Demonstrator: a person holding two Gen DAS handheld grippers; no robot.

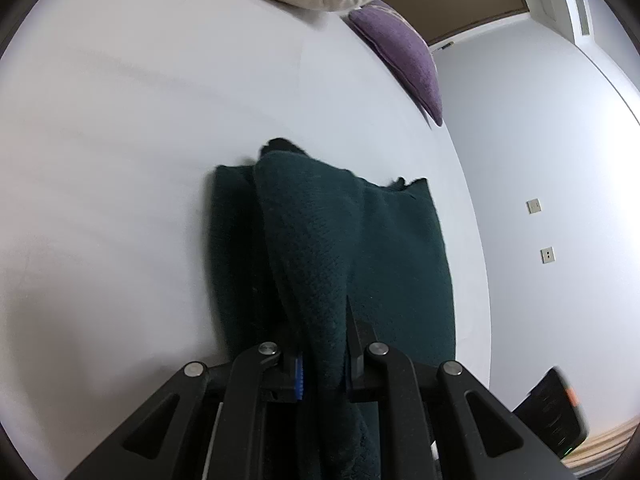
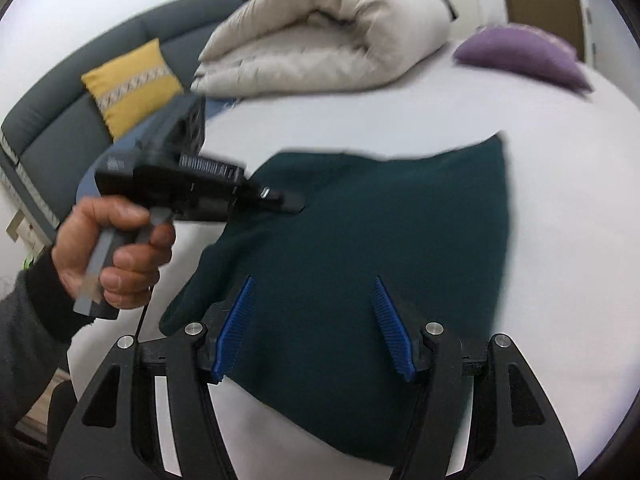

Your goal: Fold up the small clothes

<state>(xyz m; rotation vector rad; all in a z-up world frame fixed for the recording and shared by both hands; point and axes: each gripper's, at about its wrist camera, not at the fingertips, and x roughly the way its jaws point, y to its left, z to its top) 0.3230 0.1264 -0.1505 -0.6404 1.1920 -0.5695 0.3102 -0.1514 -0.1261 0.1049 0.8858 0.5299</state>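
White bedding carried the dark green garment, one edge pinched in the closed left gripper, seemingly to draw over a fold, while the right gripper hovered wide open, empty.

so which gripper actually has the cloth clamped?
The left gripper: shut on a raised fold of the dark green garment. The right gripper is open above it.

- The left wrist camera is sitting low and very close behind the left gripper, looking along the dark green garment toward the purple cushion.
- The right wrist camera is looking down from higher, behind the right gripper.
- Both views are sharing the garment, cushion and rolled duvet.
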